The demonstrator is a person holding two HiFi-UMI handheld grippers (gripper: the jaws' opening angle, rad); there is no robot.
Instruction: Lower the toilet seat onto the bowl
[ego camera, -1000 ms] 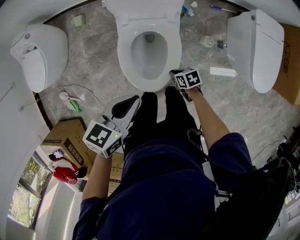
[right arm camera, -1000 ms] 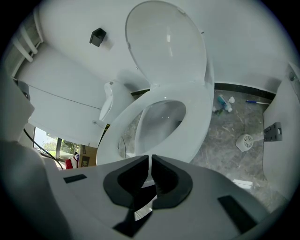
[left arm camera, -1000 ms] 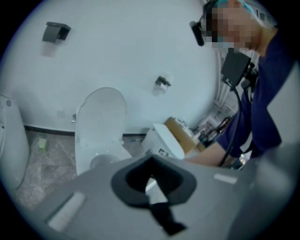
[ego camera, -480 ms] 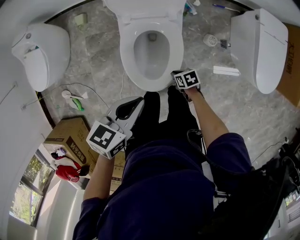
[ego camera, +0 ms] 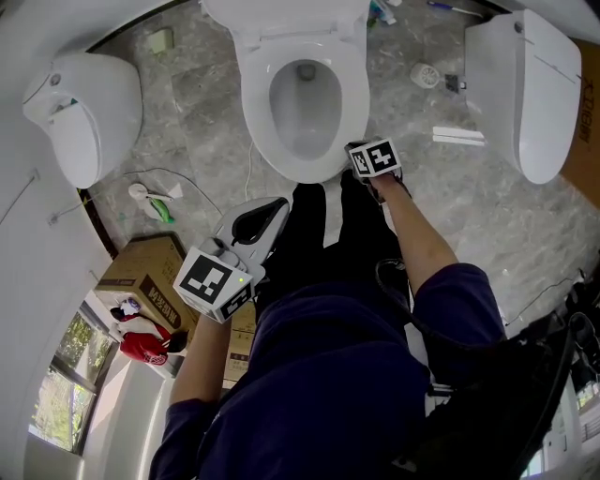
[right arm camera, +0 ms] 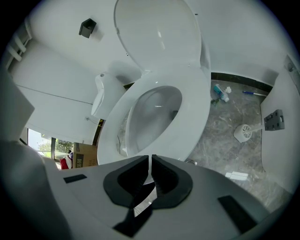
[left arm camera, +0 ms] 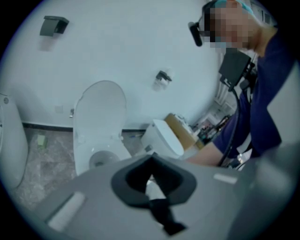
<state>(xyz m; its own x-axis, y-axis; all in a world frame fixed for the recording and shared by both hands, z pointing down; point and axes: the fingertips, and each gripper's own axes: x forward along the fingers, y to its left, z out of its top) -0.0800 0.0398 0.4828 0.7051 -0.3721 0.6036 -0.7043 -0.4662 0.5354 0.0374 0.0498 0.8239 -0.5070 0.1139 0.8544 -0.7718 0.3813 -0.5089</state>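
The white toilet's seat [ego camera: 349, 103] lies flat on the bowl, and the lid [ego camera: 281, 19] stands up behind it. My right gripper [ego camera: 356, 155] hovers at the bowl's front right rim. In the right gripper view its jaws [right arm camera: 150, 159] are shut with nothing between them, and they point down at the seat [right arm camera: 192, 108] below the raised lid [right arm camera: 159, 33]. My left gripper [ego camera: 274, 202] hangs in front of the bowl by my legs, shut and empty. In its own view the left gripper [left arm camera: 151, 159] faces the upright lid [left arm camera: 101, 110].
A second toilet [ego camera: 84, 112] stands at the left and a third [ego camera: 525, 94] at the right. On the marbled floor are a brush holder [ego camera: 424, 75], a white cable [ego camera: 187, 183] and a cardboard box [ego camera: 141, 281]. My black-trousered legs [ego camera: 319, 234] stand before the bowl.
The right gripper has sunk a little beside the bowl's front rim. The left gripper and the seat stay as they were.
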